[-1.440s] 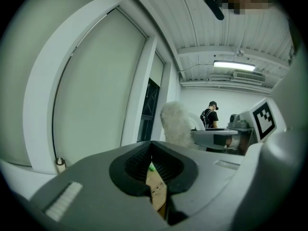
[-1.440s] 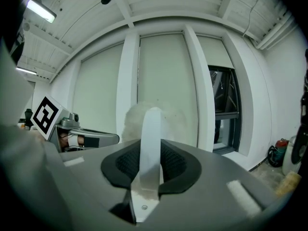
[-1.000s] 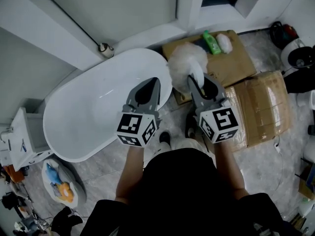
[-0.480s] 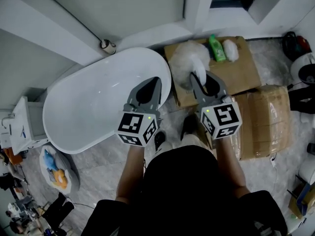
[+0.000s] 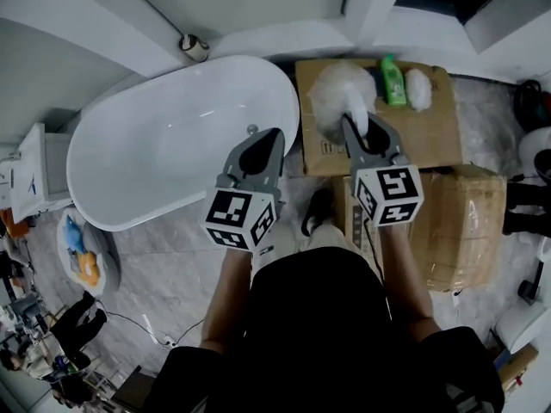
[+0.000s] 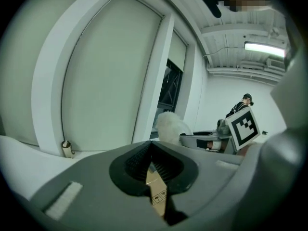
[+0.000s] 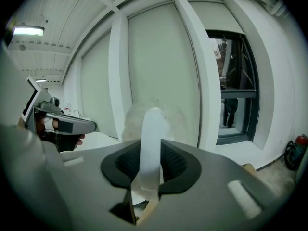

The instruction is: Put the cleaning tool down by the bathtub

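Observation:
The cleaning tool is a white fluffy duster (image 5: pixel 340 93) on a white plastic handle (image 7: pixel 151 134). My right gripper (image 5: pixel 362 129) is shut on that handle, and the fluffy head hangs over the left part of a flat cardboard sheet (image 5: pixel 439 132) just right of the white bathtub (image 5: pixel 164 153). In the left gripper view the duster's head (image 6: pixel 171 126) shows beyond the jaws. My left gripper (image 5: pixel 272 138) is shut and holds nothing; it hovers by the tub's right end, level with the right one.
A green bottle (image 5: pixel 394 80) and a white fluffy pad (image 5: pixel 419 89) lie at the back of the flat cardboard. A large cardboard box (image 5: pixel 469 231) sits at the right. The wall and a window frame (image 7: pixel 207 81) rise behind. A white cabinet (image 5: pixel 26 183) stands left of the tub.
The head view has swung, so the tub and cardboard sit higher and further right in the picture. The duster's head now lies further onto the flat cardboard. Both grips are unchanged.

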Demonstrator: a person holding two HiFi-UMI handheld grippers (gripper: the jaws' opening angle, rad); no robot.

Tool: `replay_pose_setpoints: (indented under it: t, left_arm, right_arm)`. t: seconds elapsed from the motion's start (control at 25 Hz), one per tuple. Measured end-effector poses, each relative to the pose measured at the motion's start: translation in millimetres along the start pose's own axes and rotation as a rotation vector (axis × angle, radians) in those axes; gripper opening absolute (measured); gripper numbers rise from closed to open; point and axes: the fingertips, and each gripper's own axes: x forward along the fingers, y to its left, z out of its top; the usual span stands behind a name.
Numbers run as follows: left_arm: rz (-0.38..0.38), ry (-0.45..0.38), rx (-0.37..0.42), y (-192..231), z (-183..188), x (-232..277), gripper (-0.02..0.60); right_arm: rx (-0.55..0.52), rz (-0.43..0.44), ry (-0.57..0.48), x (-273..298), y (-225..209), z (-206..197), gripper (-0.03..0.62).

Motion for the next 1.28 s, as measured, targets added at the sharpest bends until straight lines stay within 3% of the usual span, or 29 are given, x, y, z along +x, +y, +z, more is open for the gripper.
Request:
replay_pose_setpoints:
  t: [0.32,0.72,1.28]
  left_arm:
    - [0.033,0.036,-0.046,1.4,-26.2,7.2,-0.003]
    - [0.046,0.097,-0.111,34.4,-66.2,39.5,-0.003]
    - [-0.011,0.193,-0.159,53.6,-95.0,84.9,-0.003]
  right_arm:
    - [-0.059,0.024,0.092,42.0,-4.7,-53.2,0.094]
    - [-0.110,0.054,0.168,94.8,-14.5,-112.9,0.094]
    - [-0.195,0.098,0.321,170.5,-22.2,-175.5,0.094]
